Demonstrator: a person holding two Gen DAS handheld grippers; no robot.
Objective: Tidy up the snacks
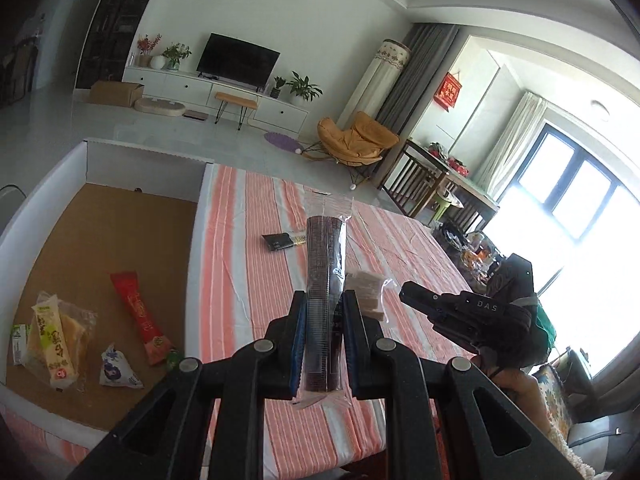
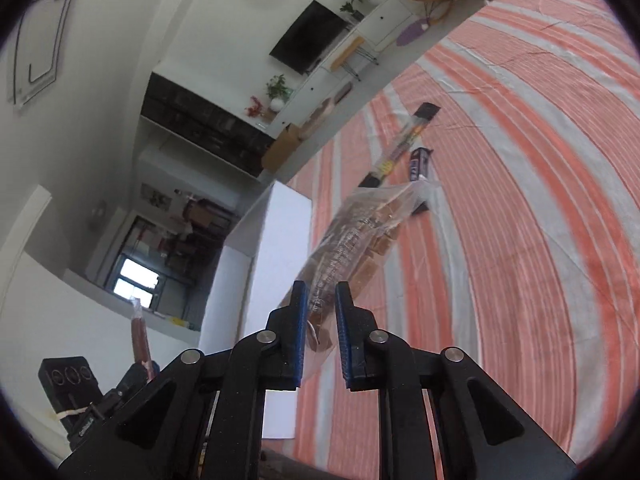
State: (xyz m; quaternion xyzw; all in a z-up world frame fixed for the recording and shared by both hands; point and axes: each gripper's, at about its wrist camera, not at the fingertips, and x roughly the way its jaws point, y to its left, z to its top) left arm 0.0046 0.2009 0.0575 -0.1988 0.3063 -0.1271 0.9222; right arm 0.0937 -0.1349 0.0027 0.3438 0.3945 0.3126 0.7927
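- The left gripper (image 1: 324,300) holds its jaws pinched on a clear-wrapped stack of dark biscuits (image 1: 325,272), which stands upright between the blue pads and rises above the table (image 1: 248,248).
- The right gripper (image 2: 320,294) has its jaws clamped on a clear bag of tan wafer pieces (image 2: 360,236); the bag slants up and away from the pads, lifted off the striped cloth.
- No earlier picture is given, so only the closed grip on each packet can be told.
- In the left wrist view the right gripper shows as a black body at the right, just beside the wafer bag.
- In the right wrist view the left gripper (image 2: 138,376) sits at the lower left with its dark packet pointing upward.
- A white-walled box (image 1: 100,148) with a brown cardboard floor stands at the left end of the table.
- Inside the box lie a red stick packet (image 1: 140,312), a yellow-labelled pastry packet (image 1: 56,344), a small white-and-blue pouch (image 1: 116,368) and a green-and-white packet (image 1: 18,340); a bit of green wrapper peeks out beside the red stick's lower end.
- The yellow packet overlaps the green-and-white one; the red stick lies apart, nearer the box's right wall.
- On the orange-and-white striped cloth a black bar packet (image 1: 284,240) lies beyond the held biscuits.
- The right wrist view shows a long thin dark packet (image 2: 400,144) and a small dark bar (image 2: 418,162) on the cloth, close beside each other.
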